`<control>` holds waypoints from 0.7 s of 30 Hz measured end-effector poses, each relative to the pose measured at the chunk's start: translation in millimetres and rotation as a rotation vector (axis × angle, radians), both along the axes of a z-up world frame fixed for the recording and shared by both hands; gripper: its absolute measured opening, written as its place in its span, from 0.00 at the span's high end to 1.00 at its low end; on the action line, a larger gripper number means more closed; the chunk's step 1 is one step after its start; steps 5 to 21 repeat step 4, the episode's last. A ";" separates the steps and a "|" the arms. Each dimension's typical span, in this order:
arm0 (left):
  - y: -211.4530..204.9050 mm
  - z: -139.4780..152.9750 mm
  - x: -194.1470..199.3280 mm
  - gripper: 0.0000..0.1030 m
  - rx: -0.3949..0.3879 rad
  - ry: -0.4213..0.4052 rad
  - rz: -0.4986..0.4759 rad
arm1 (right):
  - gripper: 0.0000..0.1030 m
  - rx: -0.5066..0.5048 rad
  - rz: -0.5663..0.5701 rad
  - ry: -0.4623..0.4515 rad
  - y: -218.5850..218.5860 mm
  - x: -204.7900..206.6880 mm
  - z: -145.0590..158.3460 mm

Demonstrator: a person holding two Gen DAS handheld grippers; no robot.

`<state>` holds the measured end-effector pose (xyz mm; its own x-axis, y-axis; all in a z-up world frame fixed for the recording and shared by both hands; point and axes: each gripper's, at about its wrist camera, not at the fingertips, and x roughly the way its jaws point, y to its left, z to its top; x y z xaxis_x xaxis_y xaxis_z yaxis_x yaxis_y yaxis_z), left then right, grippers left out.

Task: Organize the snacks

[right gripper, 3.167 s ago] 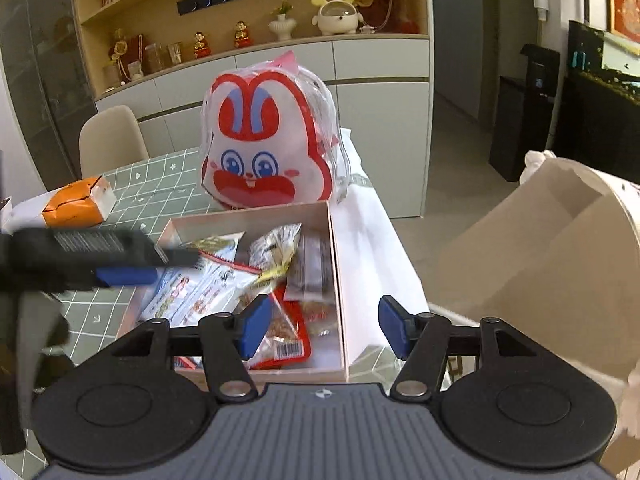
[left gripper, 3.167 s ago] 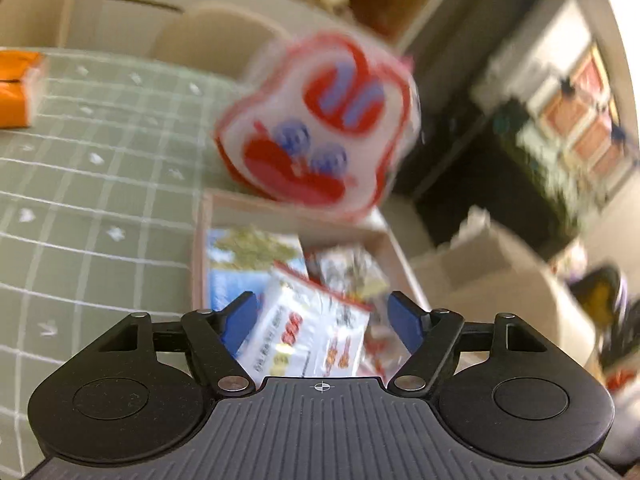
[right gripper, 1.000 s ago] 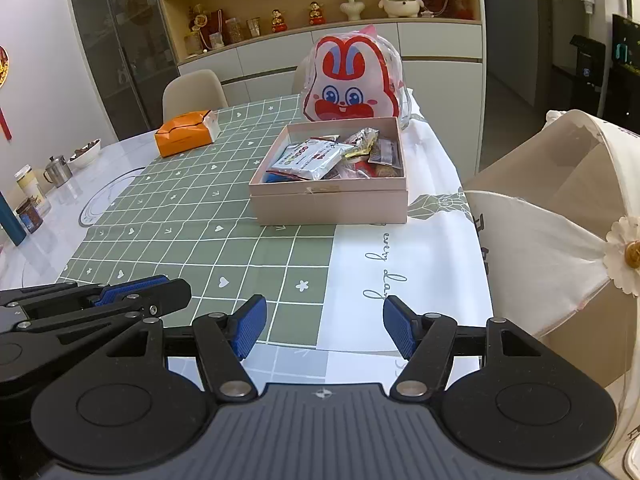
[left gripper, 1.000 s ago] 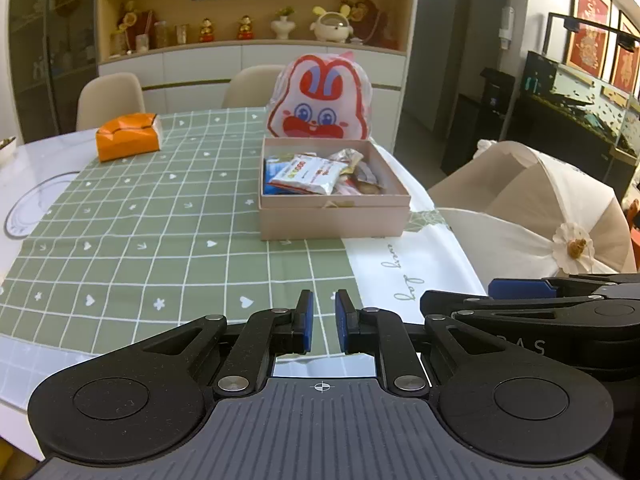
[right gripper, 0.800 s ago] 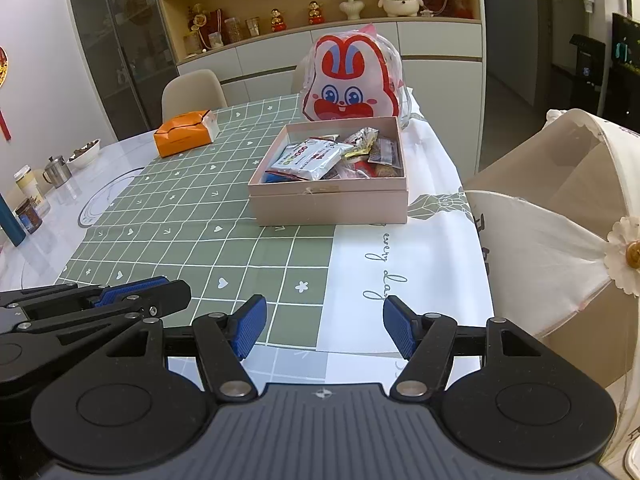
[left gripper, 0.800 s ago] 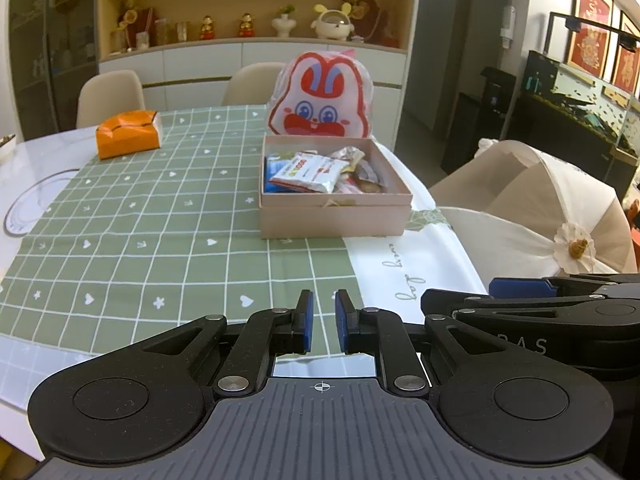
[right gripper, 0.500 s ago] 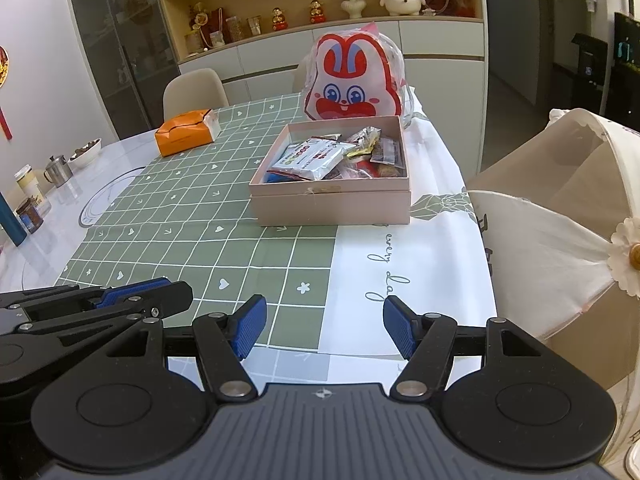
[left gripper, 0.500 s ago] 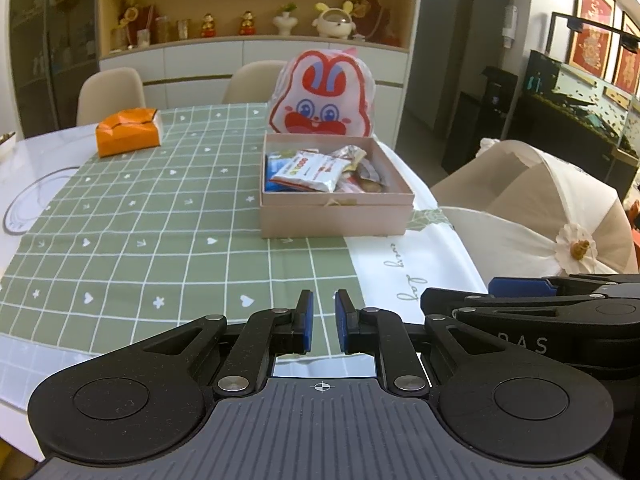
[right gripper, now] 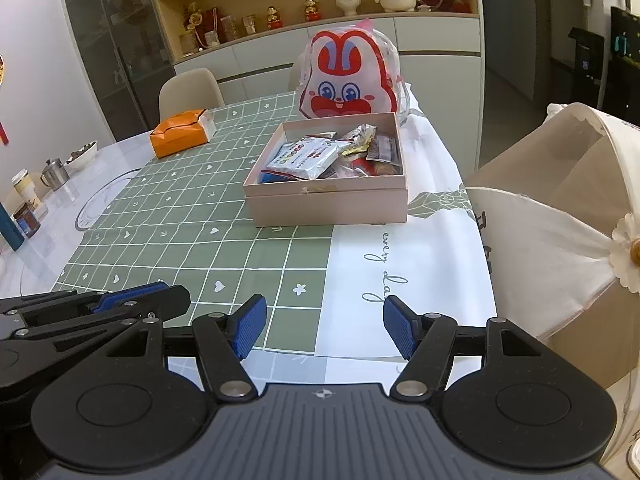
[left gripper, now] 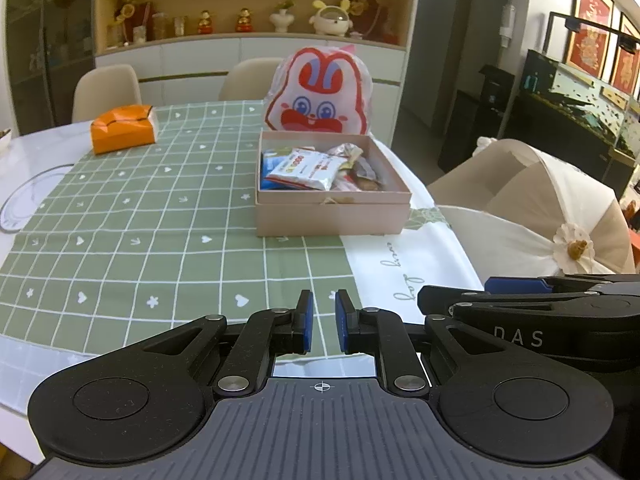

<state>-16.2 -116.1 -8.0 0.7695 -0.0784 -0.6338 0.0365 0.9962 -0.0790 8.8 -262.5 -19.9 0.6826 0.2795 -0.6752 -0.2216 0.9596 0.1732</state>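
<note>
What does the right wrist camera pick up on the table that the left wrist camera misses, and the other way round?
Only the right wrist view shows the metal cup, the bowl and the jars at the table's far left edge. Only the left wrist view shows the fish tank and red framed pictures along the right wall. Both show the pink cardboard snack box, the red-and-white rabbit-face bag behind it, the orange packet and the green checked tablecloth.

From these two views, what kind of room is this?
Probably a home dining room: a table under a green checked tablecloth, beige dining chairs behind it, and a wooden shelf of small figurines above white cabinets.
</note>
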 end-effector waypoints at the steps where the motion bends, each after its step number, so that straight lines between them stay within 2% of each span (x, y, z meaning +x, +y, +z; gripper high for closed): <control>1: -0.5 -0.1 0.2 0.84 0.000 0.000 -0.002 | 0.36 0.000 -0.001 0.000 -0.5 0.4 0.0; 21: -2.5 -1.2 1.3 0.84 0.002 0.000 -0.014 | 0.36 0.001 -0.008 0.001 -2.3 0.6 -0.4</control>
